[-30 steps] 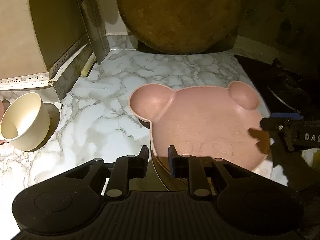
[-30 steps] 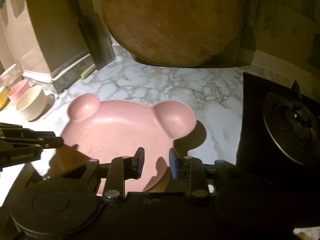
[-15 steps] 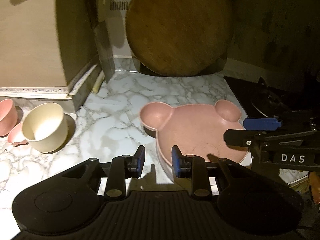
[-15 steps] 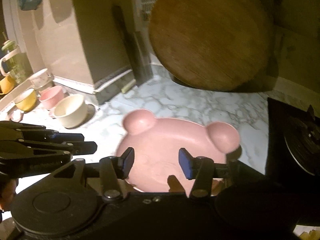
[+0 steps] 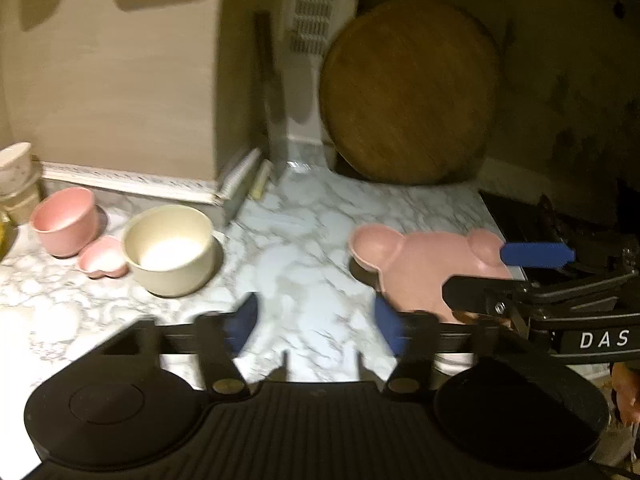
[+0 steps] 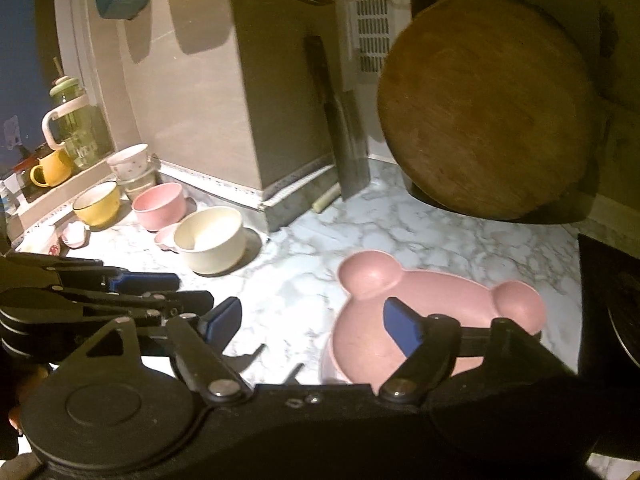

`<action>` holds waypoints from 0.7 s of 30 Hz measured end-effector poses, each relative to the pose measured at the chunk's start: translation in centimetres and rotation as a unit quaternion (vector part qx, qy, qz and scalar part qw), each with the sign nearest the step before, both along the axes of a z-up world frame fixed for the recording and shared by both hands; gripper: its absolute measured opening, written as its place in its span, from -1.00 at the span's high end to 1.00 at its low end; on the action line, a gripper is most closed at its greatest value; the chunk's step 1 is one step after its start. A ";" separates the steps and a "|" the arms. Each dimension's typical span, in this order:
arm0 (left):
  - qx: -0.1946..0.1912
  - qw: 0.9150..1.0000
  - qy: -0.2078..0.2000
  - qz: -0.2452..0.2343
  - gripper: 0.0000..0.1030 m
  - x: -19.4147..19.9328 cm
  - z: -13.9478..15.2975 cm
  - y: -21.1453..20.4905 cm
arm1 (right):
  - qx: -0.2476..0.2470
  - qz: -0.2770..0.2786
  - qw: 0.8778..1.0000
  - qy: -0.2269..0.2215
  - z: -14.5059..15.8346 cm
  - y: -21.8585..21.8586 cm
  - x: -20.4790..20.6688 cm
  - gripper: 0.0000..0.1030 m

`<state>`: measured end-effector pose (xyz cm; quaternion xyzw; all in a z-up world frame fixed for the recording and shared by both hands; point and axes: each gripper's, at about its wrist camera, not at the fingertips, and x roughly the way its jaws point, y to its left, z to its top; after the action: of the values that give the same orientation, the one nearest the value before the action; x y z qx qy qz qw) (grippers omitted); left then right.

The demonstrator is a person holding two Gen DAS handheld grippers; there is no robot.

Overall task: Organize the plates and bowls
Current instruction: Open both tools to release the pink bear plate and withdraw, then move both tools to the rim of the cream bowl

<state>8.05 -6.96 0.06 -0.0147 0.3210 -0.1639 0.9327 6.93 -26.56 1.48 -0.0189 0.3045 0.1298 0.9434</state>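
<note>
The bear plate (image 6: 420, 312) is being left on the marble counter (image 5: 304, 232), released. Both grippers' jaws are opening, nothing between them. The bowls (image 6: 210, 238) are being kept well off to the left, nearer the left gripper (image 5: 316, 326) than the right gripper (image 6: 312, 320), beside the plate.

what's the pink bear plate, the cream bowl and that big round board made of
Bear plate: probably matte plastic or plant-fibre composite; dull, even pink, no glaze shine.
Cream bowl: likely the same matte material; ceramic cannot be ruled out.
Round board: wood, unpolished; brown with visible grain and wear marks.
</note>
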 end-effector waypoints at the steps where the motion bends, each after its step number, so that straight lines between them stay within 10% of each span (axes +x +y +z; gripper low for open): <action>1: -0.001 1.000 -0.007 0.004 -0.35 -0.2 0.2 0.4 | 0.000 0.002 1.000 -0.002 0.1 0.3 -0.1 -0.59; 8: -0.002 0.999 -0.023 0.025 -0.54 -0.5 0.8 3.0 | 0.010 0.000 1.000 -0.018 0.5 2.5 -0.4 -0.98; 21: 0.015 0.995 -0.011 0.099 -0.55 3.5 0.1 7.3 | 0.023 -0.009 1.000 -0.004 -0.6 6.5 4.7 -0.99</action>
<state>11.58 0.38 0.13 -0.0305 0.3104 -0.0659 0.9478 11.64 -20.11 0.89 0.0053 0.2979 0.1284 0.9459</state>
